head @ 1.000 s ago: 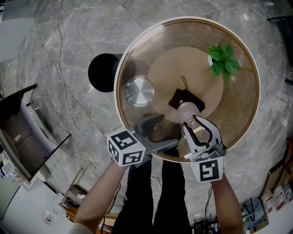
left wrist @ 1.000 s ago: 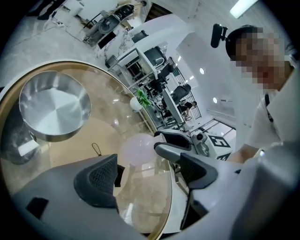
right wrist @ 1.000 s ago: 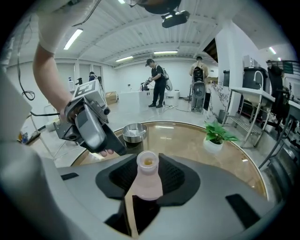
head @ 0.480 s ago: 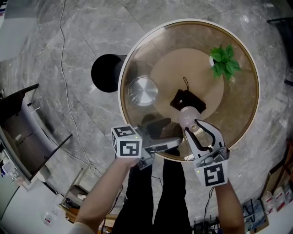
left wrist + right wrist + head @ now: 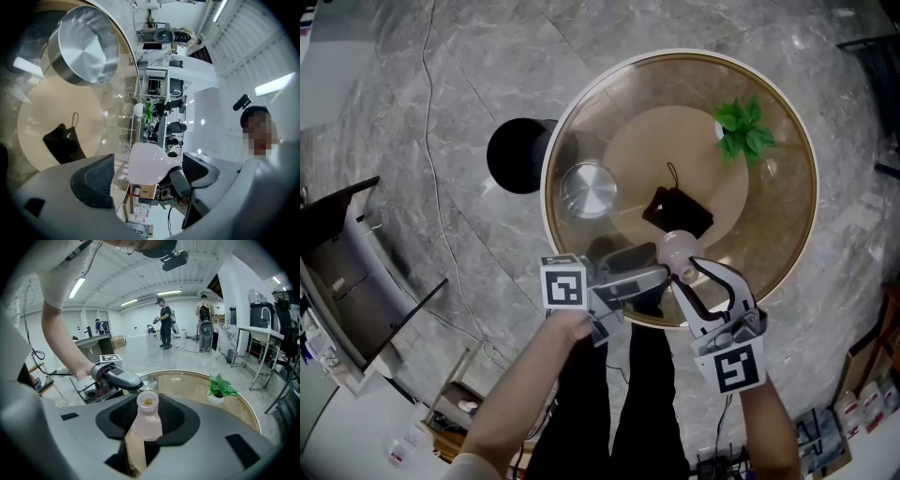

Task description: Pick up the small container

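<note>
small container (image 5: 678, 248), steel pot (image 5: 588, 189), pouch (image 5: 677, 210) (nearby), plant (image 5: 742, 131)

No legible word, number or brand in any view.

Left marker cube (image 5: 564, 286), on the left gripper (image 5: 642, 267): black-and-white square code pattern on each visible face, no letters or digits.

Right marker cube (image 5: 731, 367), on the right gripper (image 5: 686, 272): same kind of pattern, no letters or digits.

Stacked cartons (image 5: 139, 215), low in the left gripper view: reddish print on white, too small and blurred to read.
</note>
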Action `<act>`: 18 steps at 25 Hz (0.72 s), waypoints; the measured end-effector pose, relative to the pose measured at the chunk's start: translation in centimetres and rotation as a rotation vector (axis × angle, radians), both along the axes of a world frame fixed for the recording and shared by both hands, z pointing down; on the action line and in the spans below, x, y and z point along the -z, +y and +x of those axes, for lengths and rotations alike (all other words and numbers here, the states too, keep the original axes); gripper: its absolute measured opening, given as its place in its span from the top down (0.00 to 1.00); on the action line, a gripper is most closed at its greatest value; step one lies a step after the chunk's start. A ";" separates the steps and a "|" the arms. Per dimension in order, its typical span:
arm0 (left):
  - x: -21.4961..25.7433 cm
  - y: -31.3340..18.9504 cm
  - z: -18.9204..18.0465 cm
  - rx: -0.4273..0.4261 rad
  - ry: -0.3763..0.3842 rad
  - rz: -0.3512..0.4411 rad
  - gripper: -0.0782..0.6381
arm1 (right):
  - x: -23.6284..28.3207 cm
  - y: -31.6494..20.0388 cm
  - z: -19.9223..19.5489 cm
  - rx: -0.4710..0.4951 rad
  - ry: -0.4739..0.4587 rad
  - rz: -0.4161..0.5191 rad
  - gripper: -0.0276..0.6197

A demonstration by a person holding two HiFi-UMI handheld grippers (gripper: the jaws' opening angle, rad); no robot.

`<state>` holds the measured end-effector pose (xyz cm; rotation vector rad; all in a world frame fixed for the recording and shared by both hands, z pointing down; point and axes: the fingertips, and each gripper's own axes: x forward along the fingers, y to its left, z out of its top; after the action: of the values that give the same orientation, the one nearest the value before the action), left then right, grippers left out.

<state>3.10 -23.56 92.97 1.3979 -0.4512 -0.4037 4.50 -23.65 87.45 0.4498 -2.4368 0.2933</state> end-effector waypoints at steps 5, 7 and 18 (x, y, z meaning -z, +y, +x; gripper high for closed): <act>1.1 -1.3 0.9 0.073 0.101 -0.061 0.22 | 2.0 0.0 -0.3 0.009 -0.021 -0.007 0.73; 1.6 -1.7 1.3 0.088 0.146 -0.081 0.21 | 2.6 0.0 -0.4 0.008 -0.031 -0.010 0.73; 5.7 -2.4 2.1 0.081 0.273 -0.066 0.33 | 5.6 0.6 -0.6 0.006 -0.040 -0.015 0.73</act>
<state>5.18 -25.93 87.26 1.2418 -0.2948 -0.6307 3.85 -23.04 81.85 0.4336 -2.4726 0.3210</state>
